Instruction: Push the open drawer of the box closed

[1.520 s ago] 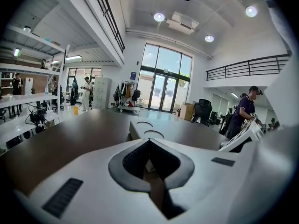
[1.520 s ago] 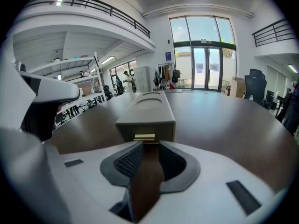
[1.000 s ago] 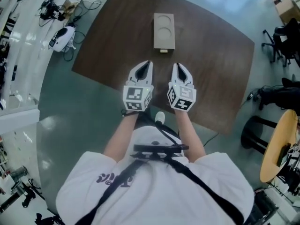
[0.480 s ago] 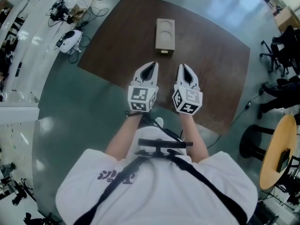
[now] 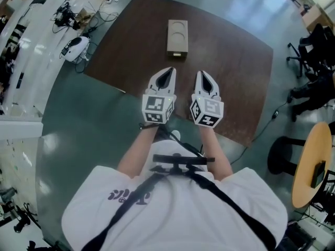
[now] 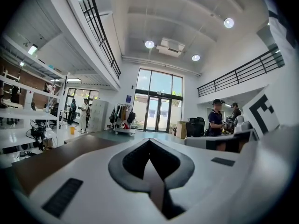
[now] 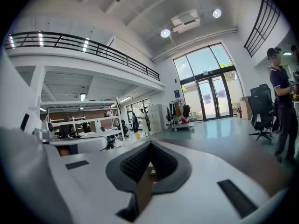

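A tan wooden box (image 5: 177, 34) with two round recesses on top lies on the far middle of the dark brown table (image 5: 235, 72). Its drawer (image 5: 177, 54) sticks out a little at the near end. My left gripper (image 5: 168, 70) and right gripper (image 5: 201, 74) hang side by side over the table's near edge, well short of the box, both shut and empty. In the left gripper view the left gripper (image 6: 149, 141) has its jaws meeting at the tip. In the right gripper view a sliver of the box (image 7: 150, 170) shows through the gap of the right gripper (image 7: 150, 145).
Black office chairs (image 5: 314, 51) stand to the right of the table, with a round wooden table (image 5: 314, 161) and a stool (image 5: 285, 156) nearer. Cables and a white device (image 5: 73, 46) lie on the floor at left. People (image 6: 217, 118) stand far off.
The right gripper's jaws have drawn together. Both grippers have kept side by side at the table's near edge while the head view shifted a little.
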{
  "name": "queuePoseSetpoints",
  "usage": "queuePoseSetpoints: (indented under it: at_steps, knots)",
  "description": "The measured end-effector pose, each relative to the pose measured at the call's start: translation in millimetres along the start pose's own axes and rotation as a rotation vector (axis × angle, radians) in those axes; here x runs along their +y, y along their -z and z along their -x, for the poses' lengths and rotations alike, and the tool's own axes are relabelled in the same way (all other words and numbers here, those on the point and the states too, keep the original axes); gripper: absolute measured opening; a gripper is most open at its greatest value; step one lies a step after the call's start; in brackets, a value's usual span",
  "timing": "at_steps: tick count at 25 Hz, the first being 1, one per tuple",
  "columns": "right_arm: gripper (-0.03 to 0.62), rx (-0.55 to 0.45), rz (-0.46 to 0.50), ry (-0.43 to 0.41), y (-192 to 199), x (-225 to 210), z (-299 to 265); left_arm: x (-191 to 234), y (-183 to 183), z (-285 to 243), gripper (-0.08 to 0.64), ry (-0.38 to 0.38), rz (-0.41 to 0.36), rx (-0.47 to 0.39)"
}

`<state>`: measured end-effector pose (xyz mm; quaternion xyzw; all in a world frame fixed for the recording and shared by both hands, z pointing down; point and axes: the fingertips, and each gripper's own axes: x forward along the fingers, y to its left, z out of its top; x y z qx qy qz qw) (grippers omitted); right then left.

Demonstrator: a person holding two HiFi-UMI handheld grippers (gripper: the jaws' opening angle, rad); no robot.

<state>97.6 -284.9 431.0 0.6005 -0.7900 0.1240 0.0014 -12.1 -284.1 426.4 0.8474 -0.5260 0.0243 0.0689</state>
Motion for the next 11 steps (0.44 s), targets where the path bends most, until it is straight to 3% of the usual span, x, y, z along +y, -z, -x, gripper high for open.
queuePoseSetpoints:
  at_steps: [11]
  knots:
    - [0.006,0.008,-0.019,0.022,17.5,-12.3,22.9,-19.4,18.8,15.8,0.009,0.012,-0.012,0.032]
